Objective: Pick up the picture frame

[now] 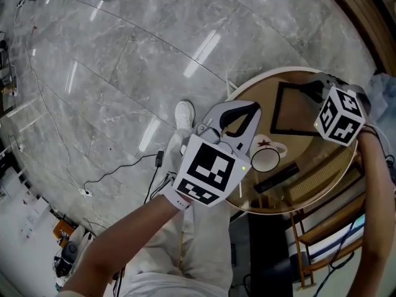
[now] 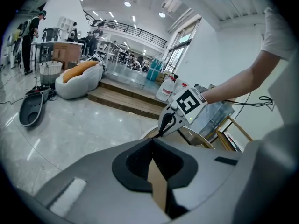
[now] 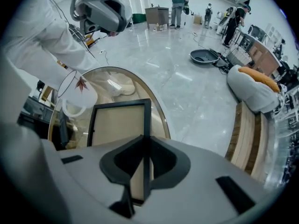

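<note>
Ideally the right gripper (image 3: pixel 144 140), clamping the picture frame (image 3: pixel 121 105) by its edge, lifts level (left gripper (image 2: pixel 152 142) closed, empty).

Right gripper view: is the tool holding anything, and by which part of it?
The right tool is shut on the frame, on the side bar at the right in this view. The left tool holds nothing.

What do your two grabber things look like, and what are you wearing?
The left gripper and right gripper are grey with black-lined jaws. Each carries a white cube with black square markers and a small green light. The sleeves are white and short.
</note>
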